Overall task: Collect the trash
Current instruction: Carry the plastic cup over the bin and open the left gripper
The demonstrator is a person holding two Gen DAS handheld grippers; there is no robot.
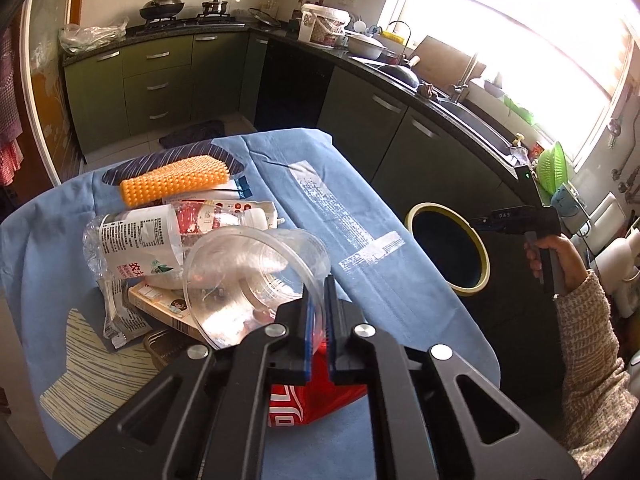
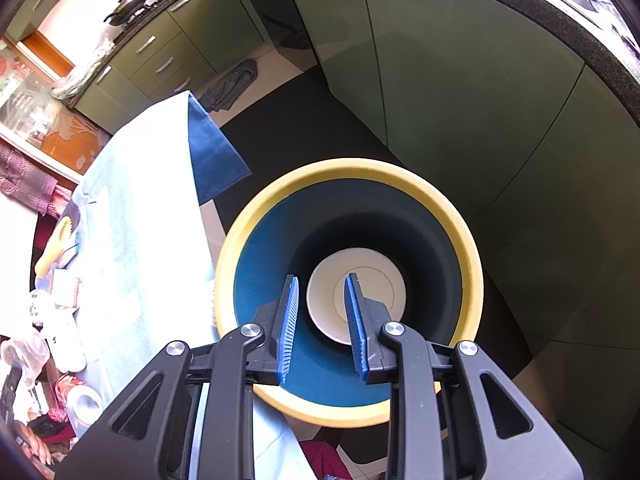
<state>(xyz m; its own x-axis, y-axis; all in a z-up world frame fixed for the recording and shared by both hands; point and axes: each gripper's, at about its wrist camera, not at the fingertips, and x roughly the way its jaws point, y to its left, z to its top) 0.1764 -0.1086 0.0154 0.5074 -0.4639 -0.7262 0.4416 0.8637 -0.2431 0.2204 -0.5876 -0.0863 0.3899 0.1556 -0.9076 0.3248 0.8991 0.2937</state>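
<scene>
My left gripper (image 1: 318, 284) is shut on the rim of a clear plastic cup (image 1: 248, 276), which lies tilted on a pile of trash on the blue tablecloth (image 1: 360, 200). The pile holds a crushed plastic bottle (image 1: 140, 240), an orange knobbly roller (image 1: 176, 184), a flat box (image 1: 164, 308), a wrapper (image 1: 120, 320) and a red packet (image 1: 308, 396) under my fingers. My right gripper (image 2: 322, 280) hangs open over the yellow-rimmed bin (image 2: 360, 166) with nothing between its fingers. A white paper dish (image 2: 384, 280) lies at the bin's bottom.
The bin (image 1: 416, 210) stands on the floor just right of the table, in front of green kitchen cabinets (image 1: 384, 128). A hand in a knitted sleeve (image 1: 556, 252) holds the right gripper above it. A dark counter with a sink (image 1: 472, 120) runs along the window.
</scene>
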